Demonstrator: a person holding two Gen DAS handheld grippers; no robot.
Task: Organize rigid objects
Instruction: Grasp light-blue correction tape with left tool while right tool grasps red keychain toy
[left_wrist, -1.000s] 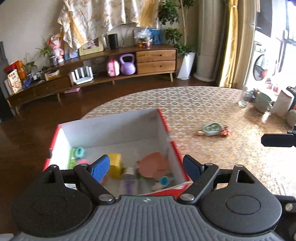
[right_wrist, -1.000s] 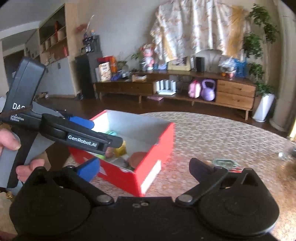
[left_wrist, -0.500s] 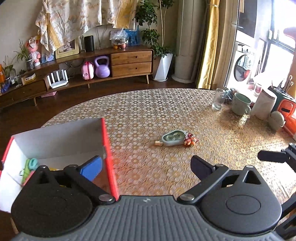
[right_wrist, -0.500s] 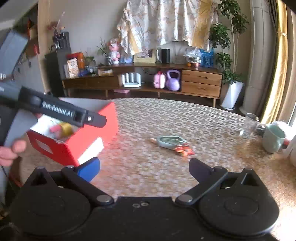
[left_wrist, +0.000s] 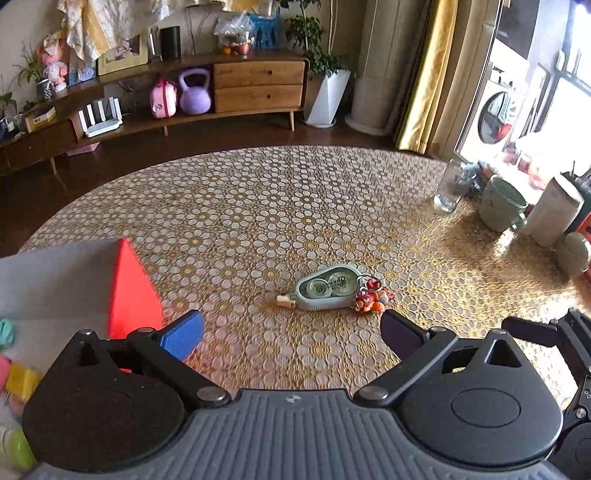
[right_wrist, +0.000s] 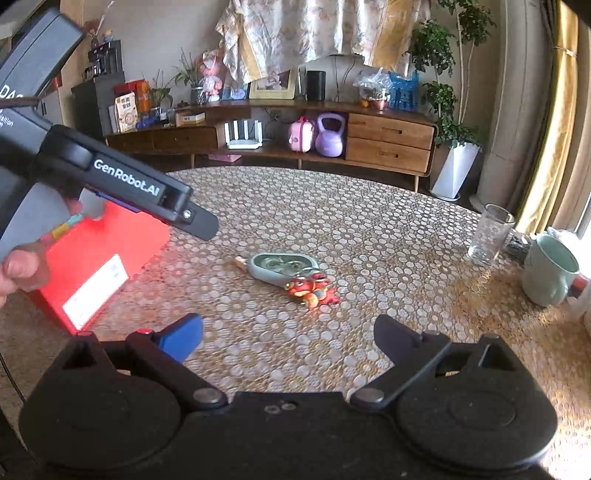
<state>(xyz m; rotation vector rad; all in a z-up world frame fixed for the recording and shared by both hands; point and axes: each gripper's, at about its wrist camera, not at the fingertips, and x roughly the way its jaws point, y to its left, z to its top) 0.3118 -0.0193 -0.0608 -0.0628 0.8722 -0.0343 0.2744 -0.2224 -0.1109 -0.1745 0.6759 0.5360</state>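
Sunlit and patterned, the round table (left_wrist: 258, 206) carries a pale green correction-tape dispenser (left_wrist: 327, 287) with a red keychain charm (left_wrist: 371, 297) touching its end, well apart from the red box (right_wrist: 99, 258). The left gripper (left_wrist: 291, 328) gapes wide and empty; the right gripper (right_wrist: 288, 332), also empty, is closing slightly. A pinch on the dispenser alone may drag or snag the attached charm. Only the left wrist view shows toys inside the box; only the right shows the hand (right_wrist: 22, 266) on the left gripper's handle.
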